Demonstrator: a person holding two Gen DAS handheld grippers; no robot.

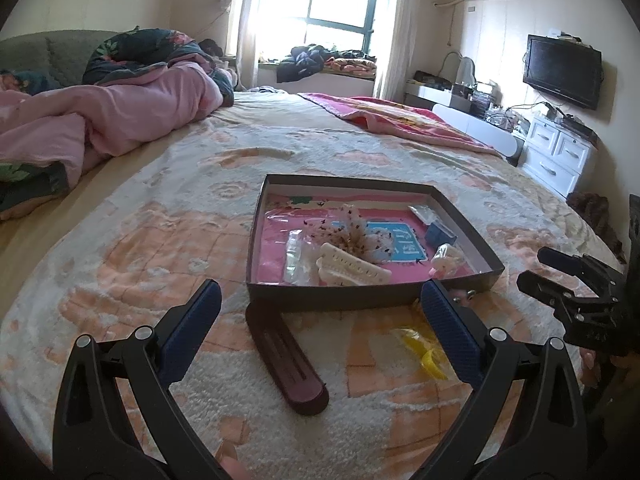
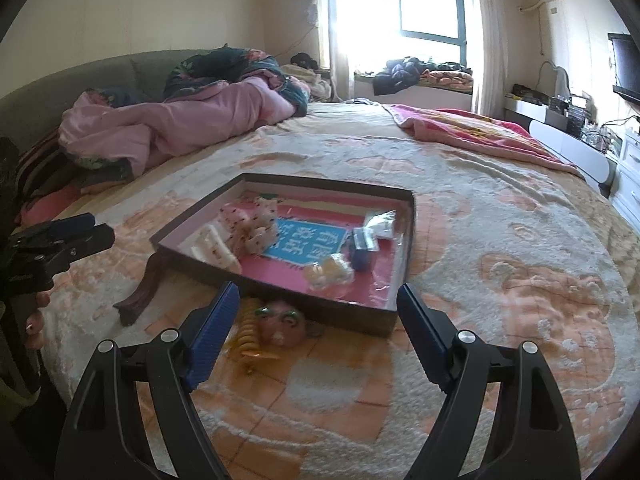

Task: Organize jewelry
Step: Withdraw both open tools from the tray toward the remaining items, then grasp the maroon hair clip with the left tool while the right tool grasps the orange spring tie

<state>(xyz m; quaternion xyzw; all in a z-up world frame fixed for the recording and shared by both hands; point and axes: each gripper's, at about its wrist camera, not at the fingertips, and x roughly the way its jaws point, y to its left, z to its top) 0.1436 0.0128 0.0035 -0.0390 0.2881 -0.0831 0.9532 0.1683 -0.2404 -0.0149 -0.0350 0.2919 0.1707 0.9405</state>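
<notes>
On the bed: a patterned cream and orange blanket (image 1: 168, 240) carries everything; a pink quilt (image 1: 120, 116) is heaped far left, a pink towel (image 1: 400, 116) far right.
Box: a shallow dark box (image 1: 340, 300) with a pink floor lies on the blanket, ahead of both grippers.
Box contents: a white claw clip (image 1: 352, 270), a spotted bow (image 1: 360, 232), a clear packet (image 1: 296, 256), a blue item (image 1: 438, 236) and a pale pink piece (image 1: 444, 260).
Outside the box: a dark red barrette (image 1: 288, 364) lies against the near wall; a yellow spiral tie (image 2: 250, 332) and a pink ornament (image 2: 282, 324) lie just beside it, below the near corner.
In the way: the box's near wall stands between the loose pieces and the floor inside.
Left gripper (image 1: 320, 312): jaws spread wide, holding nothing; the barrette lies between the pads, the yellow tie near the right pad (image 1: 452, 336).
Right gripper (image 2: 314, 312): jaws spread wide, holding nothing; the pink ornament lies between the pads, the tie just beside the left pad (image 2: 212, 332).
</notes>
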